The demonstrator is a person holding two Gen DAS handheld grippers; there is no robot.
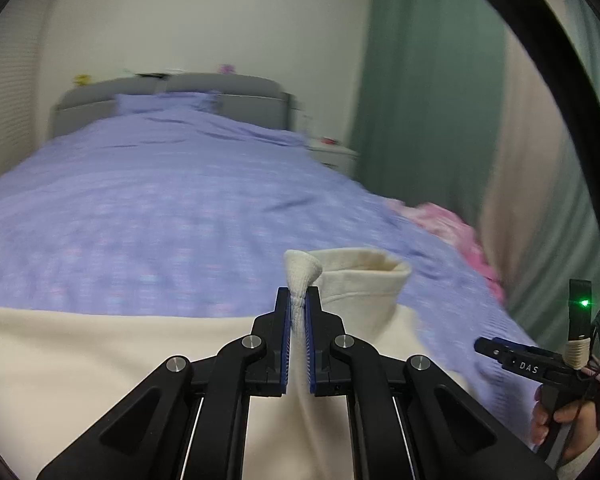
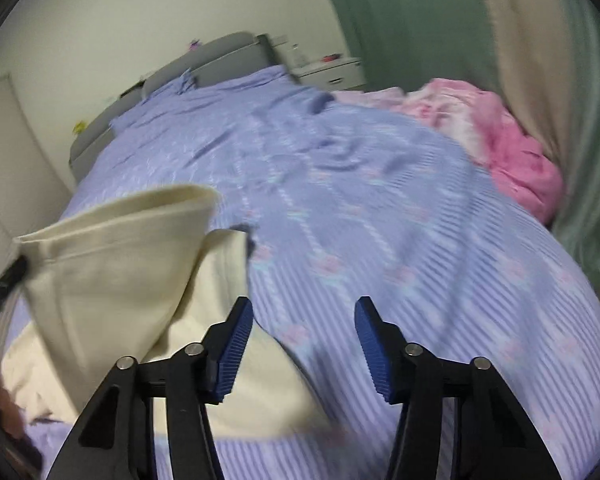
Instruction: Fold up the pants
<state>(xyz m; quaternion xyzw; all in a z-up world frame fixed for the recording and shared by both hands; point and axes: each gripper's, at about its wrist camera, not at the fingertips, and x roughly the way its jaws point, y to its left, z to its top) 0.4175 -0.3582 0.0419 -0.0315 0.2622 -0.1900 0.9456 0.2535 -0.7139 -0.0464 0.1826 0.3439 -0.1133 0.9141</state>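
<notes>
Cream pants [image 1: 100, 360] lie on a bed with a lilac striped cover [image 1: 160, 208]. My left gripper [image 1: 299, 300] is shut on a bunched ribbed cuff of the pants and holds it lifted off the bed. In the right wrist view the lifted pant leg [image 2: 112, 260] hangs at the left, with more cream fabric [image 2: 260, 392] lying under it. My right gripper [image 2: 304, 320] is open and empty above the cover, just right of the pants. It also shows in the left wrist view [image 1: 516, 360] at the far right.
A pink blanket [image 2: 512, 148] is bunched at the bed's right edge. A grey headboard [image 1: 172, 92] stands at the far end, with a white nightstand [image 2: 332, 70] beside it. Green curtains [image 1: 432, 80] hang along the right.
</notes>
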